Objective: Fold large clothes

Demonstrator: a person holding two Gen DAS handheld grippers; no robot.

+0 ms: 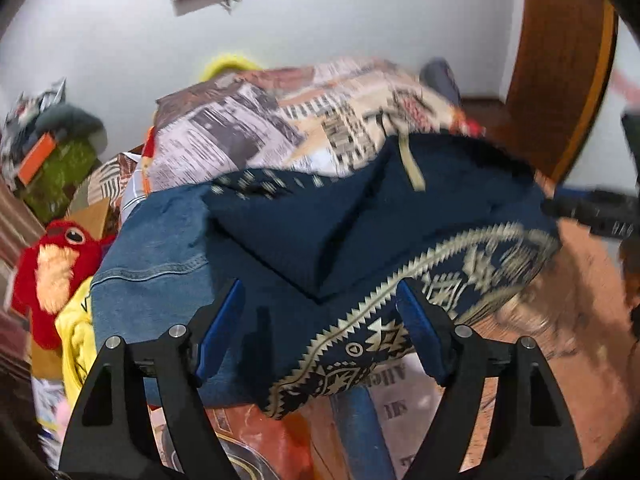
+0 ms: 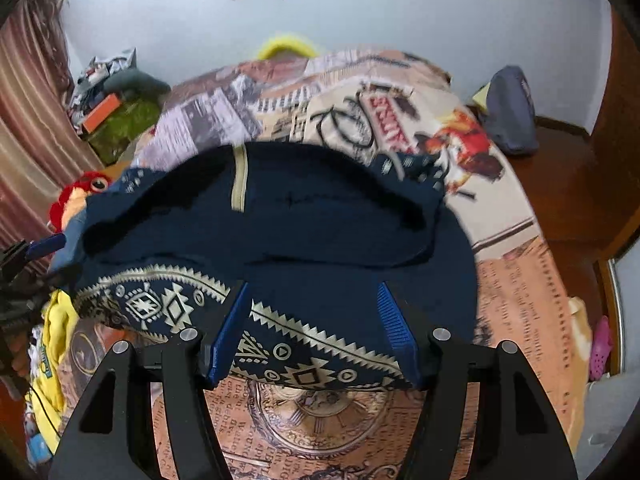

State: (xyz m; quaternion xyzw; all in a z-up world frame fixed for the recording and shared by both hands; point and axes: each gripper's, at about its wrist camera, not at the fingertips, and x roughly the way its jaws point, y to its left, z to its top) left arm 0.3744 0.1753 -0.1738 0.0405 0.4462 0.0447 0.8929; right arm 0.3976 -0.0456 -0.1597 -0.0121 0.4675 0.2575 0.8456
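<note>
On the bed (image 2: 520,280), over its printed cover, lies a folded dark blue garment (image 2: 320,232) with a cream zigzag border, partly resting on a denim piece (image 1: 160,256) at its left side. Both claws stand open above the garment's near edge, the left claw (image 1: 320,312) and the right claw (image 2: 316,312) each with the patterned hem between its blue pads but, as far as the blurred view allows, not pressing it. A red plush toy (image 1: 52,264) sits beside the bed.
</note>
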